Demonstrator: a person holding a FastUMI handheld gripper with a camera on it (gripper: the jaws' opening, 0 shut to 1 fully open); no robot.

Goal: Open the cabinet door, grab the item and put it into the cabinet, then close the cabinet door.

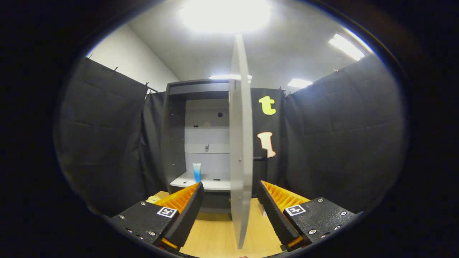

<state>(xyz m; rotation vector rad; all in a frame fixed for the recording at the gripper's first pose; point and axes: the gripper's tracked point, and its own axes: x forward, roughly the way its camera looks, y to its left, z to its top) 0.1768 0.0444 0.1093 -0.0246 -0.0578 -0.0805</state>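
Grey cabinet door (240, 143) edge-on between spread fingers (186, 211); tube (197, 172) inside cabinet (175, 143).

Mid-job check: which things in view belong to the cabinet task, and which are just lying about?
Job:
- dark grey cabinet, open
- its light grey door, edge-on between the open fingers of the hand-held gripper
- small blue translucent tube, standing upright on the cabinet's white shelf

Lying about:
- pale yellow object on the wooden tabletop, beside the left finger; too hidden to identify
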